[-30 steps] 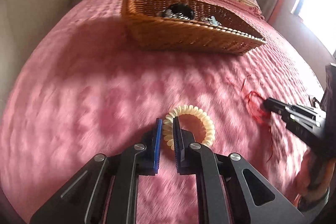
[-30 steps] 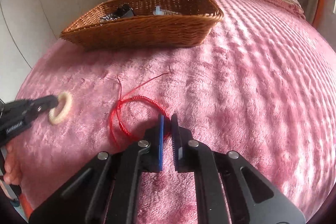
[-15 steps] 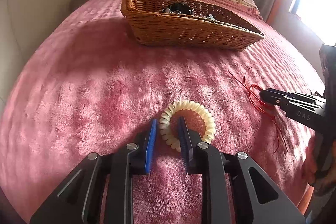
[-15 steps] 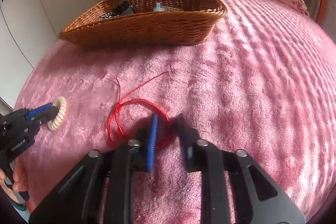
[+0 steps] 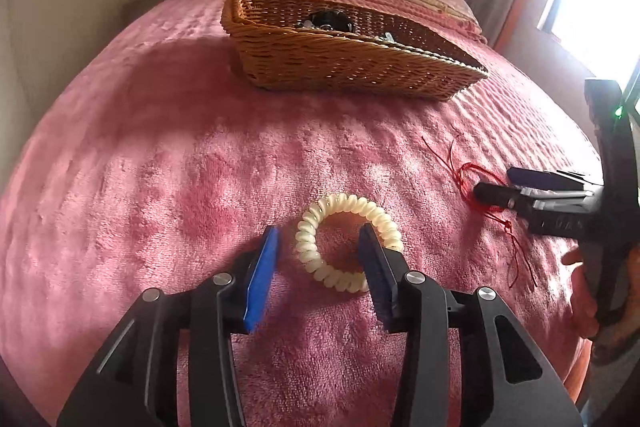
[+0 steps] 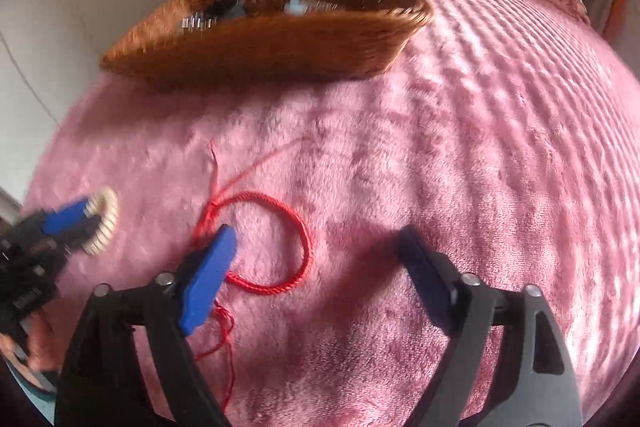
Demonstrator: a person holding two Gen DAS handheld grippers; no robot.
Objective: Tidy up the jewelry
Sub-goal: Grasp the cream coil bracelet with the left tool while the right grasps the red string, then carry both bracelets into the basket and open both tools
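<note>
A cream spiral bracelet (image 5: 348,243) lies flat on the pink blanket (image 5: 160,167). My left gripper (image 5: 319,231) straddles the bracelet's left side with one finger inside the ring. Its jaws are opening and the pads do not press on the coil. To the right lies a red cord bracelet (image 5: 468,171) with the right gripper (image 5: 498,183) over it. In the right wrist view the red cord bracelet (image 6: 304,239) lies between the jaws of the right gripper (image 6: 316,231), which are opening wide. The left gripper (image 6: 80,215) and the spiral bracelet (image 6: 106,223) show blurred at far left.
A brown wicker basket (image 5: 352,67) stands further up the bed and holds a dark item (image 5: 328,19) and some metal pieces. The wicker basket (image 6: 260,43) is blurred in the right wrist view. Pillows lie behind it. A hand (image 5: 580,267) holds the right gripper.
Both pairs of jaws have spread from almost shut to apart, the right pair much wider. The spiral bracelet and the red cord still lie on the blanket. The right wrist view has blurred.
</note>
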